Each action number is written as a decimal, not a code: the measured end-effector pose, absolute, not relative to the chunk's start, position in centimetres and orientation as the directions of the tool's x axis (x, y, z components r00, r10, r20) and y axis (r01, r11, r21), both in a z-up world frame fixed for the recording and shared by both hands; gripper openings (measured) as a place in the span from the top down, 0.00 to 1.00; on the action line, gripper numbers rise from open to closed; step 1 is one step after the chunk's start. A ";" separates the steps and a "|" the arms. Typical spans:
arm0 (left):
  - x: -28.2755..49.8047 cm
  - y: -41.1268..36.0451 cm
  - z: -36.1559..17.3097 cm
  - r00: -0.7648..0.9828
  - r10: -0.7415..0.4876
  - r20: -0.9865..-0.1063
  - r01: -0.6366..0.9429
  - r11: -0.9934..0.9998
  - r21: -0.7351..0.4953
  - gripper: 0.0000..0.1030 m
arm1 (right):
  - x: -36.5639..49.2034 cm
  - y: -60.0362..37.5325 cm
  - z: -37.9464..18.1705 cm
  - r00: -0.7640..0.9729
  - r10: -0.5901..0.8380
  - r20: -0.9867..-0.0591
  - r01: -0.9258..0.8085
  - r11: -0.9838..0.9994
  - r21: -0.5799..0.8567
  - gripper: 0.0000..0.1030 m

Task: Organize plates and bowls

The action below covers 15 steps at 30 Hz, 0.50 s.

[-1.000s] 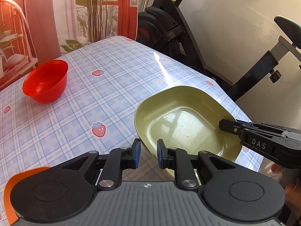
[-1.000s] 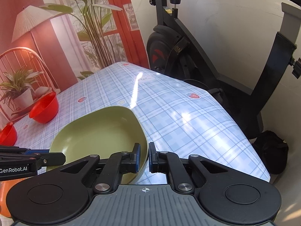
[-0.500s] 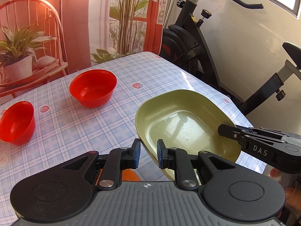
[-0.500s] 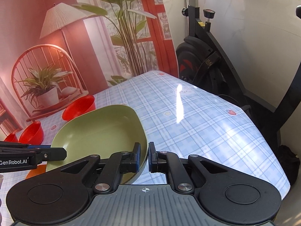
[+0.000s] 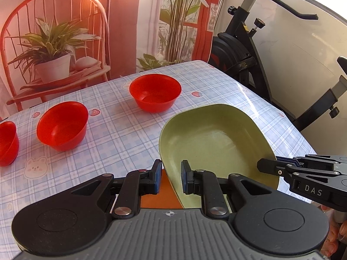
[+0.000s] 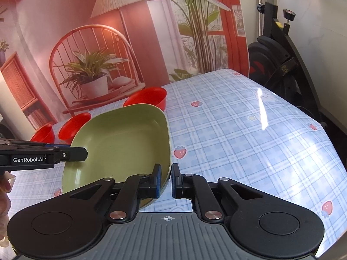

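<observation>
A green squarish plate [image 5: 216, 143] is held up above the checked table [image 5: 112, 134] by both grippers. My left gripper [image 5: 171, 176] is shut on its near-left rim. My right gripper [image 6: 166, 178] is shut on its right rim; the plate [image 6: 121, 138] tilts in that view. The right gripper's fingertips [image 5: 269, 165] show at the plate's right edge in the left wrist view. Three red bowls stand on the table: one far [image 5: 155, 92], one middle [image 5: 61, 125], one at the left edge [image 5: 6, 143]. An orange plate [image 5: 161, 192] lies under the green one.
An exercise bike [image 5: 249, 54] stands off the table's right far side. A printed backdrop with a chair and plants [image 5: 56, 49] hangs behind the table. The table's right edge [image 6: 325, 130] drops off near the bike.
Both grippers have lifted the green plate and swung it left. More red bowls and the backdrop have come into view. An orange plate now shows beneath it.
</observation>
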State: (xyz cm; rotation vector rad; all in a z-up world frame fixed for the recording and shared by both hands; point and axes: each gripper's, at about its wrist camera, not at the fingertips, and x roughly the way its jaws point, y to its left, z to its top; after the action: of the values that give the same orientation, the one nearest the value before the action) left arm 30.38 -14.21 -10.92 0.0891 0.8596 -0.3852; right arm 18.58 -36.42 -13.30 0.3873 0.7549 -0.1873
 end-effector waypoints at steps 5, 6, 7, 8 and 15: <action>29.5 -13.0 -11.5 0.589 -0.275 -0.760 0.355 0.933 -0.062 0.81 | 18.4 -33.6 -14.0 0.673 0.007 -0.740 0.269 0.929 0.253 0.90; 29.5 -12.6 -11.7 0.584 -0.277 -0.763 0.352 0.933 -0.070 0.81 | 18.3 -33.2 -14.2 0.667 0.014 -0.745 0.270 0.927 0.260 0.90; 29.3 -12.2 -11.9 0.583 -0.280 -0.763 0.349 0.934 -0.077 0.81 | 18.2 -32.9 -14.4 0.661 0.022 -0.750 0.272 0.925 0.266 0.89; 29.0 -11.9 -12.0 0.584 -0.281 -0.762 0.346 0.935 -0.079 0.81 | 18.1 -32.5 -14.6 0.654 0.031 -0.756 0.273 0.922 0.273 0.89; 28.4 -10.9 -12.5 0.607 -0.243 -0.757 0.320 0.946 -0.046 0.81 | 18.3 -29.9 -15.8 0.616 0.077 -0.784 0.243 0.928 0.281 0.89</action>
State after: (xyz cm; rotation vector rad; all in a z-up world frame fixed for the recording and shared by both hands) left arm 28.42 -10.90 -12.50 0.0972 0.8596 -0.3259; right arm 18.28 -29.87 -15.78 0.3818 0.9081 -0.0983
